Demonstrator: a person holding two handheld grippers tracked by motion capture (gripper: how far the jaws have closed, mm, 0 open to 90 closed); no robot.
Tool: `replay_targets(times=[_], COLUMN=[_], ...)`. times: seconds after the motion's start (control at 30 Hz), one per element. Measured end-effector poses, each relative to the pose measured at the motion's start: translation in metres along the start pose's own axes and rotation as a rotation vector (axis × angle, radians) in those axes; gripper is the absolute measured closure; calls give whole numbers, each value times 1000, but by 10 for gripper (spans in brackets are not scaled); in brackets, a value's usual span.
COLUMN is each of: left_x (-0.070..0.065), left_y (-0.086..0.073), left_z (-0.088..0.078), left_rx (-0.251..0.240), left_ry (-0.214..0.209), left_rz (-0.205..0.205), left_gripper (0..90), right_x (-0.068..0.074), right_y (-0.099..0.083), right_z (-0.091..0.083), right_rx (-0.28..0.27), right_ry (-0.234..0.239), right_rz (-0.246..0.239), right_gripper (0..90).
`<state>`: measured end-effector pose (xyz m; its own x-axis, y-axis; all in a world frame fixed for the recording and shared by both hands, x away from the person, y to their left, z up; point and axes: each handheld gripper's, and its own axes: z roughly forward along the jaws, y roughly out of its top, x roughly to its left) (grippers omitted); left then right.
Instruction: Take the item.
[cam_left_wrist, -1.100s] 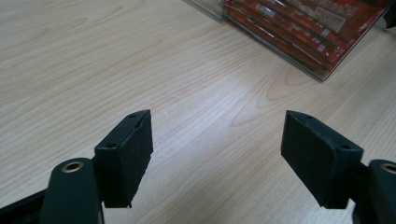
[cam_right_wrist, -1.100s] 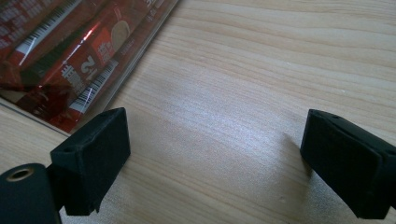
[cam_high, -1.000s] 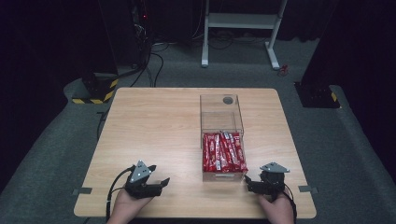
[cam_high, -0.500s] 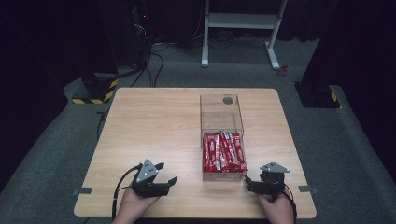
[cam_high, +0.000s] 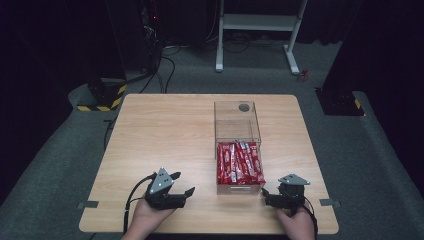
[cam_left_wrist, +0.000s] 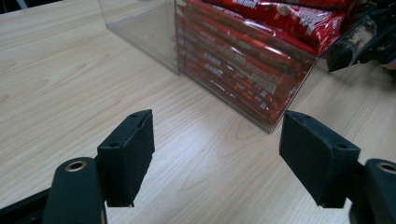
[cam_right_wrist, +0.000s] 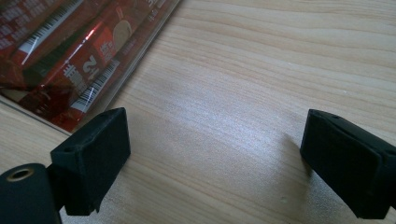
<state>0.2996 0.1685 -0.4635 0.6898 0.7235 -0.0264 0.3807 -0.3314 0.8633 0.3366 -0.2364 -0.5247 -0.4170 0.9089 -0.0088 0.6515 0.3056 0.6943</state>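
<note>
A: What changed in the last second?

B: The left hand-held gripper (cam_high: 183, 184) has slid right along the desk (cam_high: 165, 135) toward the clear box (cam_high: 237, 131), jaws spread wide and empty. The right hand-held gripper (cam_high: 266, 193) stayed put at the box's near right corner, also wide and empty.

A: And the red packets (cam_high: 240, 162)?

B: Untouched, packed in the box's near half. With 2 open grippers flanking the box, a grasp looks imminent.

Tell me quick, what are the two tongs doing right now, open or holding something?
Left tongs: open, holding nothing, beside the clear box of red packets.
Right tongs: open, holding nothing, over the table.
</note>
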Motion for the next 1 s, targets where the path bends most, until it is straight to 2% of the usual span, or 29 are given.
replay_targets(times=[0.53, 1.0], left_x=[-14, -22], left_y=[24, 38], left_z=[9, 17], left_rx=[-27, -37], left_ry=[-42, -58], left_rz=[22, 33], left_gripper=[280, 296], right_x=[0, 0], right_y=[0, 0], right_z=[0, 0], right_rx=[1, 1], right_ry=[2, 6], right_rz=[-7, -5], right_gripper=[81, 81])
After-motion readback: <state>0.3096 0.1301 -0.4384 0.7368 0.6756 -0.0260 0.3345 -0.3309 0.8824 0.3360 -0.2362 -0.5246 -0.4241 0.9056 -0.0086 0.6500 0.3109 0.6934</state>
